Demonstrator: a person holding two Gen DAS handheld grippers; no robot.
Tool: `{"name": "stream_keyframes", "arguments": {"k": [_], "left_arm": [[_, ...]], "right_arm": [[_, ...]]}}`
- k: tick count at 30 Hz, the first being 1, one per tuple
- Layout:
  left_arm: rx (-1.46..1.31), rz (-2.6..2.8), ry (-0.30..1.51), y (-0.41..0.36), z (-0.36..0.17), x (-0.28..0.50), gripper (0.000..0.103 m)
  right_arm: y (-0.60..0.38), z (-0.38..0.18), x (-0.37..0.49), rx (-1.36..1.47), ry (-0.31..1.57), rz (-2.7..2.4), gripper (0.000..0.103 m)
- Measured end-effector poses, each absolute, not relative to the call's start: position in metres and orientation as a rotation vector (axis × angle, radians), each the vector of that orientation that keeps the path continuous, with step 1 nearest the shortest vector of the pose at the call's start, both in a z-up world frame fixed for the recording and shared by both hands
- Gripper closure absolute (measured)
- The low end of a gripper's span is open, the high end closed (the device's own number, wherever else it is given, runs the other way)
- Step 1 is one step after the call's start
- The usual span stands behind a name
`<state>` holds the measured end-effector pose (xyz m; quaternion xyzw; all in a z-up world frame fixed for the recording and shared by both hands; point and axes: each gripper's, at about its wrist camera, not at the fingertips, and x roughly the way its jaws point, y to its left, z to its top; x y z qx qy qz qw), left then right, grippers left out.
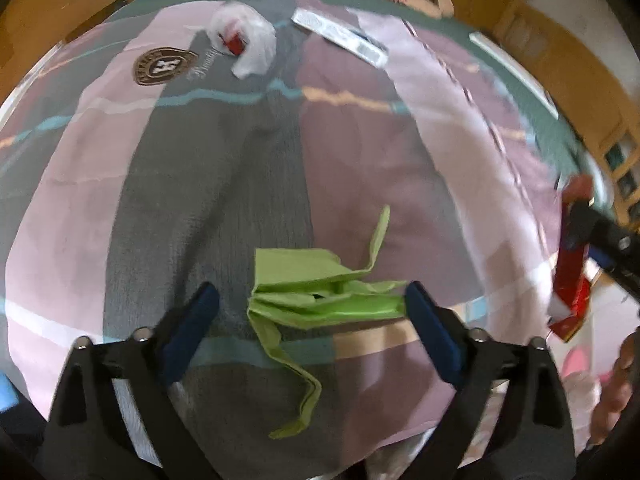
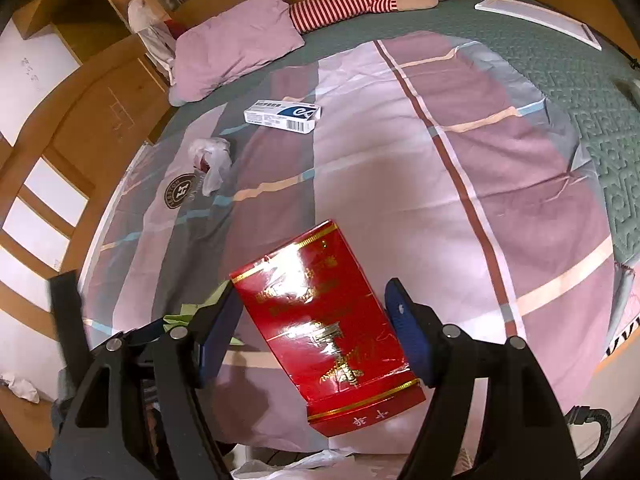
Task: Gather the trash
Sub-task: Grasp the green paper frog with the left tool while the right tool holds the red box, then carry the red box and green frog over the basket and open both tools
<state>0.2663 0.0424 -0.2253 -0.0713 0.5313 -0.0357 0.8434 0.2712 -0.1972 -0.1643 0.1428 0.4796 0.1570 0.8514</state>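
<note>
Both grippers busy over the bed

Bottom centre: left gripper (image 1: 312, 316) jaws spread around green paper (image 1: 316, 300) on the bedspread (image 1: 180, 200), right pad touching it. Right gripper (image 2: 312, 332) pinches red box (image 2: 324, 328). Farther up: plastic wad (image 1: 244, 40), white box (image 2: 282, 115), pillow (image 2: 236, 44).

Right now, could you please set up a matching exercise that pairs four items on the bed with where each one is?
Things:
1. green paper
2. red box
3. white medicine box
4. crumpled white plastic bag

Places:
A. beside the round logo on the bedcover
B. between the left hand-held gripper's open fingers, on the bedcover
C. lying near the purple pillow
D. gripped in the right hand-held gripper

Pairs: 1-B, 2-D, 3-C, 4-A
</note>
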Motion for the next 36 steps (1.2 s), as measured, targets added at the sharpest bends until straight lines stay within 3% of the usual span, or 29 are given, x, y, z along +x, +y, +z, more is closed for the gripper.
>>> {"name": "stream_keyframes", "arguments": {"k": [3, 8, 15, 25, 36], "left_arm": [[-0.138, -0.084, 1.128, 0.044, -0.231, 0.268, 0.049], [-0.173, -0.039, 1.085, 0.056, -0.225, 0.27, 0.061], [-0.166, 0.002, 0.899, 0.061, -0.19, 0.252, 0.063], [-0.254, -0.036, 0.698, 0.069, -0.14, 0.174, 0.063], [-0.167, -0.158, 0.629, 0.029, -0.096, 0.104, 0.063]], "right_arm": [[-0.193, -0.164, 0.266, 0.29, 1.006, 0.335, 0.031], [-0.183, -0.159, 0.258, 0.256, 0.986, 0.332, 0.031], [-0.171, -0.142, 0.24, 0.198, 0.936, 0.341, 0.031], [-0.176, -0.077, 0.173, 0.084, 0.766, 0.401, 0.031], [-0.208, -0.082, 0.097, -0.005, 0.905, 0.452, 0.031]]}}
